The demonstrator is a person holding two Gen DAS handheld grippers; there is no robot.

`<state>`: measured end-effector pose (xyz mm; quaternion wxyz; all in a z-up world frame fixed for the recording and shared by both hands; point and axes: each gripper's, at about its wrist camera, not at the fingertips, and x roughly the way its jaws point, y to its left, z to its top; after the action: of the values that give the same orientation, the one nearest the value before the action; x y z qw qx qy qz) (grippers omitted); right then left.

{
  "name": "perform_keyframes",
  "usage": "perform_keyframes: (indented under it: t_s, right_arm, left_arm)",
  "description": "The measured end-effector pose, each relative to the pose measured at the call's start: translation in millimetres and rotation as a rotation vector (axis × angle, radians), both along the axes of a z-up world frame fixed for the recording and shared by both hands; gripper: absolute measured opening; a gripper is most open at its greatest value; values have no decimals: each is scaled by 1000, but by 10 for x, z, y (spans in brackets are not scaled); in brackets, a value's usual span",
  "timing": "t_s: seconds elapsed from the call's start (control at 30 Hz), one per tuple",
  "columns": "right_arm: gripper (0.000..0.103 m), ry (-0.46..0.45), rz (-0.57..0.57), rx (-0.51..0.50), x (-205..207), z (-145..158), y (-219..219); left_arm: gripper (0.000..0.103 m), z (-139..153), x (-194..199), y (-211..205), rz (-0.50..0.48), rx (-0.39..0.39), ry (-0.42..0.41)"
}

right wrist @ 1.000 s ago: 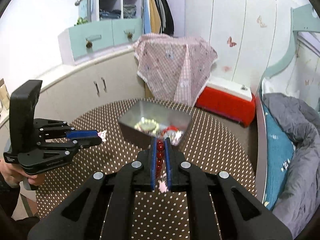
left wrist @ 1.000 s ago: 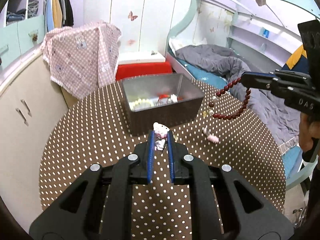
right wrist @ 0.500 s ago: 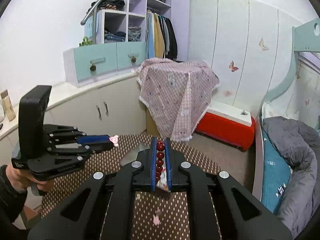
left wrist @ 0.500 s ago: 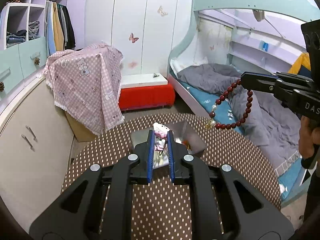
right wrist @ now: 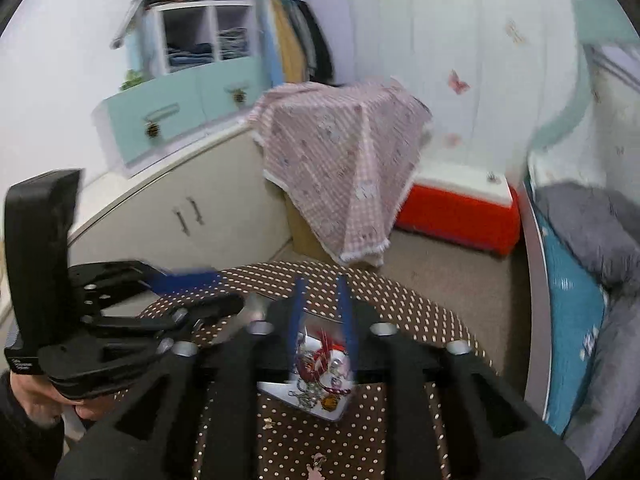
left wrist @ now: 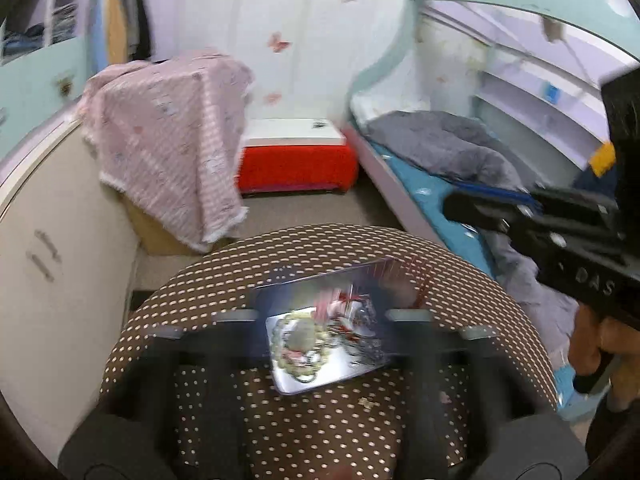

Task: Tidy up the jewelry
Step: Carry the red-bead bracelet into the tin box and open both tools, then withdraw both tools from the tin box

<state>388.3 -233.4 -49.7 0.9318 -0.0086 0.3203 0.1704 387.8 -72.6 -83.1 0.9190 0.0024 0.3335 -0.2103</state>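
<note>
A metal box (left wrist: 384, 360) stands on the round brown dotted table (left wrist: 224, 280). It holds a pale bead bracelet (left wrist: 298, 340), a pink charm and red pieces. My left gripper (left wrist: 324, 316) hovers over the box, blurred, its jaws opening wide with nothing between them. My right gripper (right wrist: 322, 312) is above the box (right wrist: 332, 412) too. Its blue fingers (right wrist: 298, 312) are opening, and nothing is pinched. Dark red beads (right wrist: 310, 366) lie in the box below them. From the side, the left gripper (right wrist: 208, 292) shows spread fingers and the right gripper (left wrist: 452, 202) hangs empty.
Small charms lie on the table near the box (right wrist: 268, 423) (right wrist: 316, 460) (left wrist: 444, 398). Behind the table are a pink checked cloth (left wrist: 172, 140), a red chest (left wrist: 296, 164), cream cupboards (right wrist: 192, 216) and a bed with grey bedding (left wrist: 440, 148). A hand (right wrist: 36, 400) holds the left gripper.
Both grippers came in over the box and their jaws opened. The pink charm left the left jaws. The red bead bracelet left the right jaws.
</note>
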Motion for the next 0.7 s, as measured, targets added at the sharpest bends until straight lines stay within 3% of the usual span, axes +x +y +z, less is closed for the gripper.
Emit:
perform_keyframes:
  t_s: [0.03, 0.1, 0.33, 0.7]
  right_arm:
    - [62, 0, -26, 21, -11, -16, -63]
    - [96, -20, -53, 56, -73, -3, -148]
    - [96, -49, -144, 82, -267, 63, -388]
    - [96, -92, -175, 90, -562, 191, -464]
  left_arm:
    - [95, 32, -49, 54, 35, -9, -41]
    - [95, 65, -114, 120, 60, -2, -69]
    - [95, 195, -364, 284, 128, 19, -132]
    - [95, 307, -794, 289, 130, 21, -201]
